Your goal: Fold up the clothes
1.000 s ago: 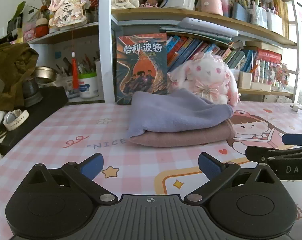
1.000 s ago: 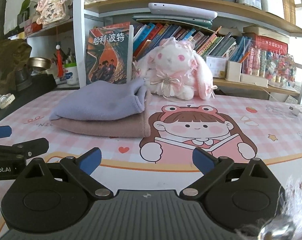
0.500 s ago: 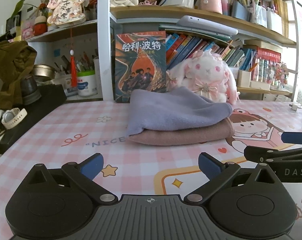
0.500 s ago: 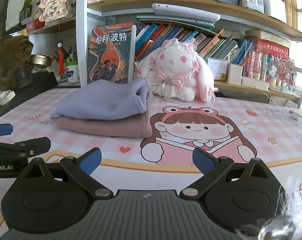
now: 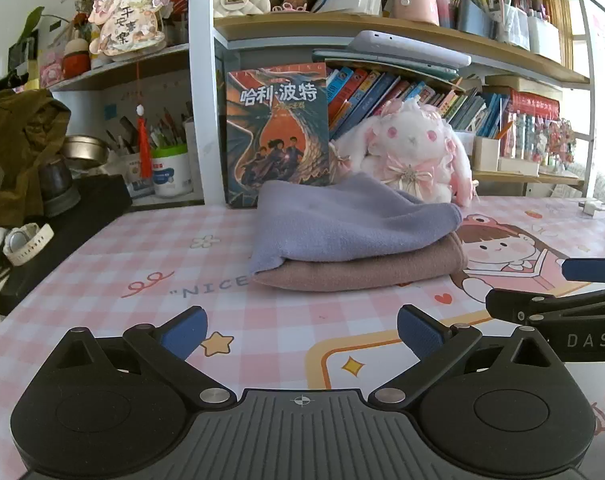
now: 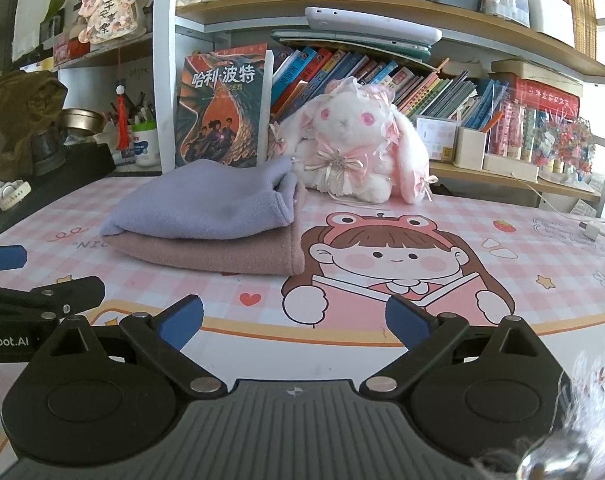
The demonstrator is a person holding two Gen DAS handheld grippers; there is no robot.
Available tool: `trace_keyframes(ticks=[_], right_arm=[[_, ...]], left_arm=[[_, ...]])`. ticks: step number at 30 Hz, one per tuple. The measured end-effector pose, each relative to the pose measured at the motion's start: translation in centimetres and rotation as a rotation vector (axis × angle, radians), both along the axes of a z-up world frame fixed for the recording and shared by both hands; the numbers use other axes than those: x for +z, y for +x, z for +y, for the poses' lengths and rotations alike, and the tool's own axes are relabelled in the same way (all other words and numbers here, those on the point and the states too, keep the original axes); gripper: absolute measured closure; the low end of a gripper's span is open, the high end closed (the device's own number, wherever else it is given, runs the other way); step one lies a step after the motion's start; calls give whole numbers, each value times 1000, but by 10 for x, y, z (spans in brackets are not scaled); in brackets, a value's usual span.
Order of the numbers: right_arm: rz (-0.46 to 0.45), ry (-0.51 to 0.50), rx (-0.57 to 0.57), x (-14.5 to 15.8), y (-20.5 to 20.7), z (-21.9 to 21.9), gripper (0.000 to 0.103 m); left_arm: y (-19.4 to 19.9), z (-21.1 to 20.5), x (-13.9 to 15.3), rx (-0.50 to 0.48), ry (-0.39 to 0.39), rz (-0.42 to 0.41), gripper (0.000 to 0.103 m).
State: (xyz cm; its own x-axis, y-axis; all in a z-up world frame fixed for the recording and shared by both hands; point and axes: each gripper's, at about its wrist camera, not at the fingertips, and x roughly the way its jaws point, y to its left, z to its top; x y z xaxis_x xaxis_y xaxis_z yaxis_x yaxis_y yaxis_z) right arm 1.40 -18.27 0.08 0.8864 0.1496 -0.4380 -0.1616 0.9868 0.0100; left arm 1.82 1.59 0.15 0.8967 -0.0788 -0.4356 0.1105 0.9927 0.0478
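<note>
Both cloths are lying folded: the purple cloth (image 5: 350,220) on the pink cloth (image 5: 366,270). The left gripper (image 5: 300,330) and right gripper (image 6: 294,320) are sitting near the pile, jaws spread, holding nothing. Folding looks done; nothing more seems needed next.

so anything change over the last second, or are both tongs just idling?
Barely. Both views drift slightly: the folded stack sits a touch lower and more central in the left wrist view, so the tongs shifted a little. Nothing was gripped or released. The left tongs and right tongs stay open and empty, with the lavender cloth still on the pink cloth.
</note>
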Motion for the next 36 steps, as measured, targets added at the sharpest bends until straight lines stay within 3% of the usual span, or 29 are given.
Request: trace_keyframes(ticks=[36], right_arm=[[-4,-25,7,1,-2,5,4]], left_arm=[[0,3,1,22,-9,-1,1]])
